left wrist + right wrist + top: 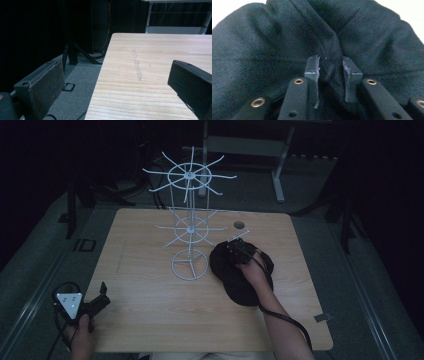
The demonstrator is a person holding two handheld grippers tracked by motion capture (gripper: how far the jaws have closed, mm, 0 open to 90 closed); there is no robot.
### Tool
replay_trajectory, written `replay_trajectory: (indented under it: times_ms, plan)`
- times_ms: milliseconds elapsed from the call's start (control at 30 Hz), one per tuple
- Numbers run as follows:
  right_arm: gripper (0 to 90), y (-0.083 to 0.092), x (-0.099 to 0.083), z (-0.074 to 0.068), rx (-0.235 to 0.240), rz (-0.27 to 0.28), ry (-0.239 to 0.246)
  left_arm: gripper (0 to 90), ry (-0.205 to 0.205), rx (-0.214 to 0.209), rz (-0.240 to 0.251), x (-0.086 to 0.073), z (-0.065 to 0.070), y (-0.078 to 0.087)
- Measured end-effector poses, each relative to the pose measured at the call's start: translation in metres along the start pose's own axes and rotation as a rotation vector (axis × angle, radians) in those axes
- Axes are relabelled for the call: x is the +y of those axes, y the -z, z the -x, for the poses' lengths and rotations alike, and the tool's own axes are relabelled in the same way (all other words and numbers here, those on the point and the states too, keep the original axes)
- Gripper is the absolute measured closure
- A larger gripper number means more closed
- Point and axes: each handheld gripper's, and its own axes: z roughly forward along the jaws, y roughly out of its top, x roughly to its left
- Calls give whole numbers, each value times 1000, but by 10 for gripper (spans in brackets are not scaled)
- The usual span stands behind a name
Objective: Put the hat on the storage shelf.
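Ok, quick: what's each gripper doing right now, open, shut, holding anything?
Left gripper: open, nothing between the jaws, at the table edge.
Right gripper: shut on a fold of the black cap.

Black cap (287, 37) edges cropped, seemingly.

Matt black knitted cloth cap (274, 50), pale smooth wood-grain table (150, 320), thin white-coated wire rack (190, 227).

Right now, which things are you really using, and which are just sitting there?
In use:
right gripper, pinching a fold of the black cap
white wire rack beside it, probably

Just sitting there:
left gripper, open, holding nothing
table hole
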Motion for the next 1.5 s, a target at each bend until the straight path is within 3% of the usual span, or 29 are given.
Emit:
replay_trajectory:
  times_ms: [200, 367, 867, 933, 1233, 1500]
  plan:
    - [728, 24, -3, 7, -9, 146, -55, 13, 0, 3, 1, 0, 0, 0]
    - [733, 40, -9, 13, -18, 220, -85, 13, -2, 5, 2, 0, 0, 0]
    - [734, 101, -32, 32, -27, 369, -113, 13, -5, 12, 3, 0, 1, 0]
    - [734, 121, -39, 37, -27, 420, -129, 13, -2, 11, 1, 0, 1, 0]
    - [734, 163, -56, 41, -39, 548, -178, 13, -5, 14, 1, 0, 1, 0]
    - [734, 195, -58, 44, -43, 620, -172, 13, -9, 14, 2, 0, 1, 0]
